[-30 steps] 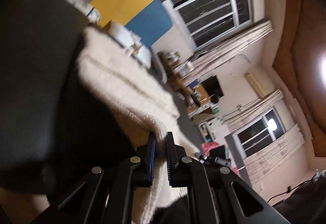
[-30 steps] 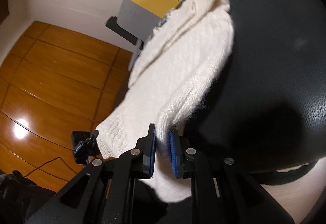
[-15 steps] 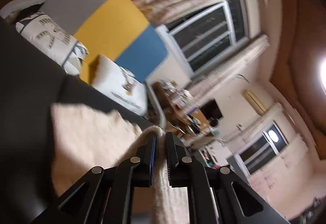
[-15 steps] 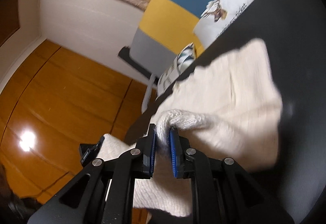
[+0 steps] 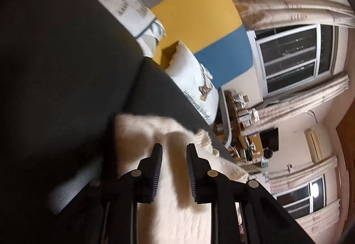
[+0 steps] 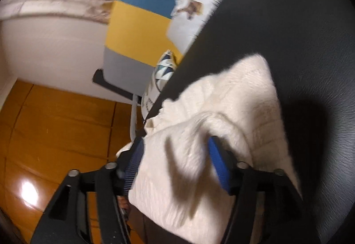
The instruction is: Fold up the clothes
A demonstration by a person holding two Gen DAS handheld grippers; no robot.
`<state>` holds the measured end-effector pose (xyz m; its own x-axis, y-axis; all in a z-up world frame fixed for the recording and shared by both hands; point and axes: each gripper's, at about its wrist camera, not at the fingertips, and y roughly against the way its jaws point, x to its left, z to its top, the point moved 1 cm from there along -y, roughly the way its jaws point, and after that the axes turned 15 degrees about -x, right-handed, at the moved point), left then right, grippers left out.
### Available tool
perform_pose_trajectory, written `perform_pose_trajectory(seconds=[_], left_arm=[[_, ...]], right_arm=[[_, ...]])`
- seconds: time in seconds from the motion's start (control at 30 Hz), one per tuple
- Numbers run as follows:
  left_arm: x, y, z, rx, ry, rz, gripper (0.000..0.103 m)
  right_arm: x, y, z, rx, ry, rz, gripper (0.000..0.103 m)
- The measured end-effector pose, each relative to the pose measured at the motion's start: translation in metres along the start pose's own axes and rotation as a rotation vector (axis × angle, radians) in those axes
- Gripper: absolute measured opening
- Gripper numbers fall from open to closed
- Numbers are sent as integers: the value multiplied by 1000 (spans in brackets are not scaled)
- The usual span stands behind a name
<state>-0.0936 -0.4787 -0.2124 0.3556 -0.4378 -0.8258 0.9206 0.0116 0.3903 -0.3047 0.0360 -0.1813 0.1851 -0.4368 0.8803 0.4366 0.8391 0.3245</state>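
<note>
While both views blur, dark grained sofa leather (image 6: pixel 310 44) fills them, with printed cushions (image 5: pixel 195 86), a grey-yellow-blue panel (image 5: pixel 199 11), curtains (image 5: pixel 299 9) and wood floor (image 6: pixel 55 133) beyond. Half a second ago my jaws pinched the sweater; now left gripper (image 5: pixel 174 148) and right gripper (image 6: pixel 175 144) stand parted above it. Cream knit sweater (image 6: pixel 233 111) lies folded, fuzzy, on the seat.

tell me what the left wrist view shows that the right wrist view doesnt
Only the left wrist view shows the dark windows, a cluttered desk and the open left claw. Only the right wrist view shows the wooden floor and the open right claw. Both show the cream sweater on the black cushion, the printed pillows and the grey, yellow and blue panel.
</note>
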Motion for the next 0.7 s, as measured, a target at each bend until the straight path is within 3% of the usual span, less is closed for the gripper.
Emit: perform_pose_trajectory(seconds=[0.07, 0.2, 0.43, 0.57, 0.7], left_arm=[[6, 14, -8, -21, 4, 10, 21], [8, 36, -26, -12, -56, 32, 21], [-26, 25, -65, 113, -441, 181, 23], [-33, 25, -71, 185, -515, 238, 24], [-29, 48, -85, 196, -544, 263, 24]], right_arm=[[12, 17, -8, -8, 74, -1, 83], [37, 38, -40, 63, 254, 30, 83], [54, -6, -105, 272, 665, -174, 83], [50, -9, -112, 297, 694, -219, 84], [46, -6, -121, 323, 702, -240, 84]])
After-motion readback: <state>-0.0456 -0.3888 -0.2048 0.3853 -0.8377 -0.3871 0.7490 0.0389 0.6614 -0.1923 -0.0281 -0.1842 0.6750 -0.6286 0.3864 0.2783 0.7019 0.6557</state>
